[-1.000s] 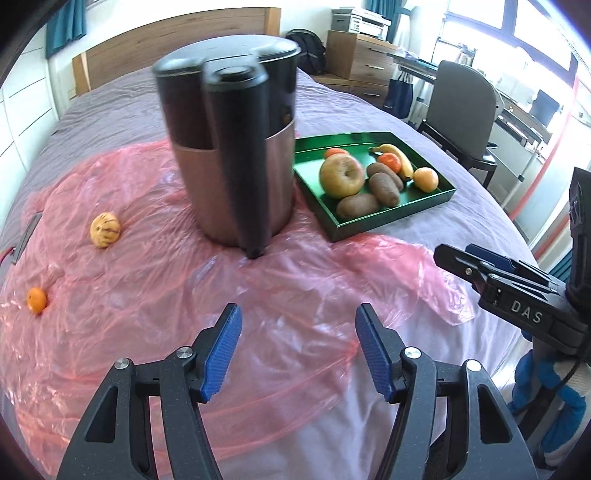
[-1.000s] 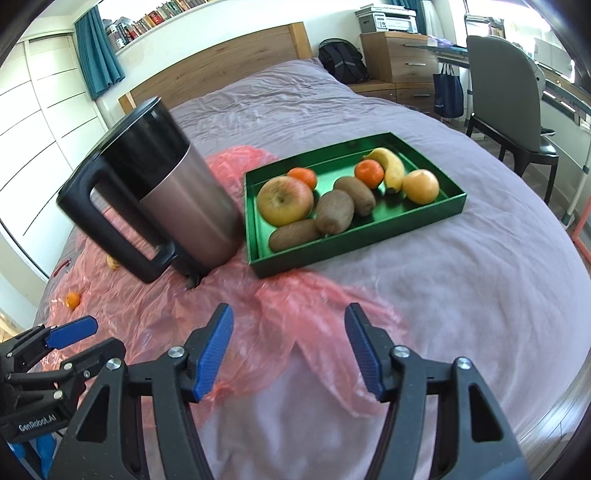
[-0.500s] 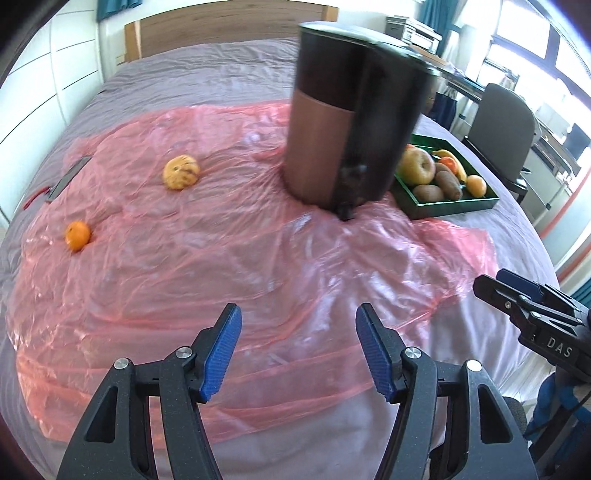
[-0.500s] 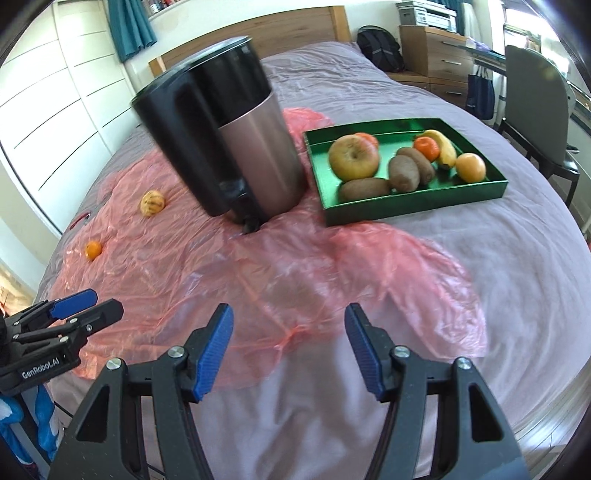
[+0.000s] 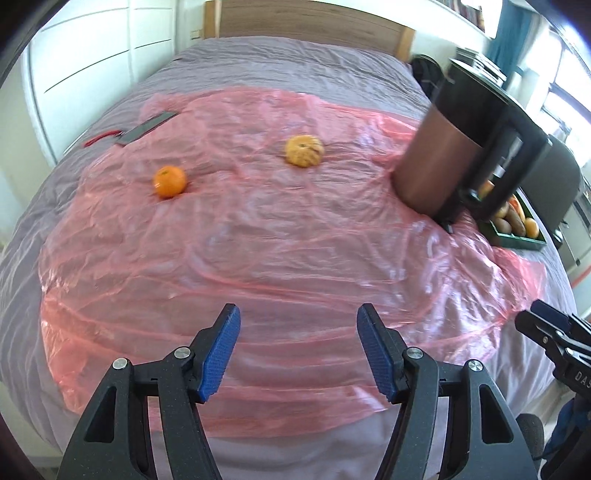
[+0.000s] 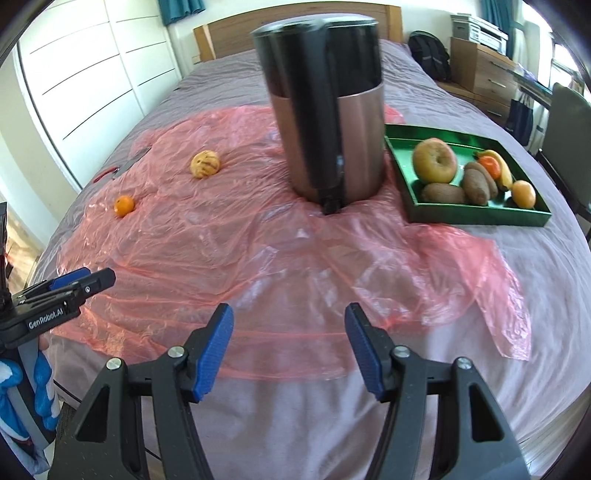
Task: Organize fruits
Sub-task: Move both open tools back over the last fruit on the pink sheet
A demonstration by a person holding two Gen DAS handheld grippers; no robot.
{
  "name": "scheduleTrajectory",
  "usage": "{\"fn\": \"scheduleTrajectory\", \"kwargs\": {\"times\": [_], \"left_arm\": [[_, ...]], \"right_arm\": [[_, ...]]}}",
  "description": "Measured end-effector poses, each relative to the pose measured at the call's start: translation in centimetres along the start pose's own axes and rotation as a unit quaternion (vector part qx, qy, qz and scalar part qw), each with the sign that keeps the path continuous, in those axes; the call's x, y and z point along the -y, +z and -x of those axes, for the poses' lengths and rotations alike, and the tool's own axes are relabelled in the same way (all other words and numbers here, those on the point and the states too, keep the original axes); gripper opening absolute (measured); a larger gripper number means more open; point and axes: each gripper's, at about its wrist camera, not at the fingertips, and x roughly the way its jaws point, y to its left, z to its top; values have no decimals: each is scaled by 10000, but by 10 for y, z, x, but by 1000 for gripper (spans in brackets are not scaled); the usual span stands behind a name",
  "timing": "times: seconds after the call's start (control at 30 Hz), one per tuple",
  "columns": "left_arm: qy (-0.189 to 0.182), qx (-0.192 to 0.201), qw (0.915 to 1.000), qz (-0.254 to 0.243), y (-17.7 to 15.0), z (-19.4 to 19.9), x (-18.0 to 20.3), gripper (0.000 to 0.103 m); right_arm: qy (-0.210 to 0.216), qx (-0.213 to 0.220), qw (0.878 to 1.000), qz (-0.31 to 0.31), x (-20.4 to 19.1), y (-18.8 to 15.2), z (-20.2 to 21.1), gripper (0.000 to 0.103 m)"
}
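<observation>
Both views are swinging leftward compared with a second ago: the green tray [image 5: 517,238], central before, is now sitting at the far right edge of the left wrist view, and the two loose fruits are coming toward the middle.

A grey bedspread [image 6: 461,369] is covering a bed with a wooden headboard [image 6: 229,27], and a wrinkled pink plastic sheet [image 5: 277,258] is lying across most of it. White wardrobe doors [image 6: 92,74] are standing along the left wall; a wooden dresser [image 6: 480,66], a black backpack [image 6: 428,55] and a grey chair [image 6: 569,125] are showing on the right.

On the sheet a small orange [image 5: 169,181] is resting at the left, a yellow striped fruit [image 5: 303,150] right of it and farther off, both well apart from the tray. A copper and black kettle [image 6: 325,110] is standing between them and the tray, which is holding an apple [image 6: 434,161], kiwis [image 6: 476,184], a banana [image 6: 502,168] and oranges.

The left gripper [image 5: 297,347] is hovering with jaws spread wide, gripping nothing. The right gripper [image 6: 288,343] is likewise spread and bare.

"GenRobot.AI" is reading on the left gripper's side in the right wrist view; "DAS" is showing on the right gripper at the left view's edge.
</observation>
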Motion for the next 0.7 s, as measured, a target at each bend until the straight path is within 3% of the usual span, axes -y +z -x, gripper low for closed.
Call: {"fn": "scheduleTrajectory", "kwargs": {"times": [0.27,0.7], "left_arm": [[529,270,9973,438,-1,-2,-62,61],[849,254,9884,1235,6,-15,-132,62]], "right_arm": [[143,-202,9991,351,-37,0,-19,92],[438,-440,9957,686,-81,17,-57,92]]}}
